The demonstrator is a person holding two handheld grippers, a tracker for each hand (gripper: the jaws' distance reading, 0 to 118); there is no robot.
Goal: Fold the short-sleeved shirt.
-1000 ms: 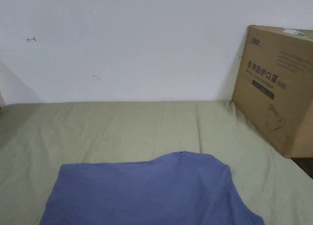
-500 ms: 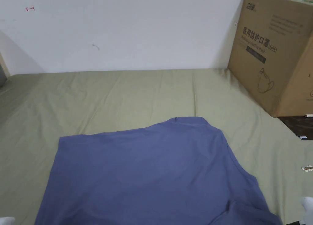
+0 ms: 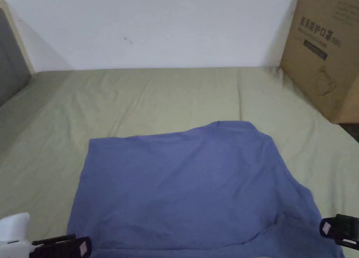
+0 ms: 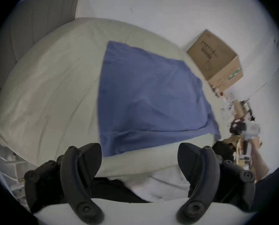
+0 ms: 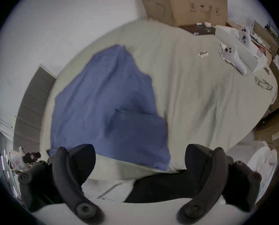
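Jaws of our left gripper (image 4: pixel 140 155) and right gripper (image 5: pixel 140 157) gape wide, empty, below the blue shirt (image 3: pixel 189 185); box (image 3: pixel 326 51) print unreadable

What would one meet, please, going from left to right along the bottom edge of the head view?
Left gripper → blue shirt → right gripper.

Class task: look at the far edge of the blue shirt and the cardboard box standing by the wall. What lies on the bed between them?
Bare green bedsheet, creased, with nothing on it: the head view shows it between the blue shirt and the cardboard box.
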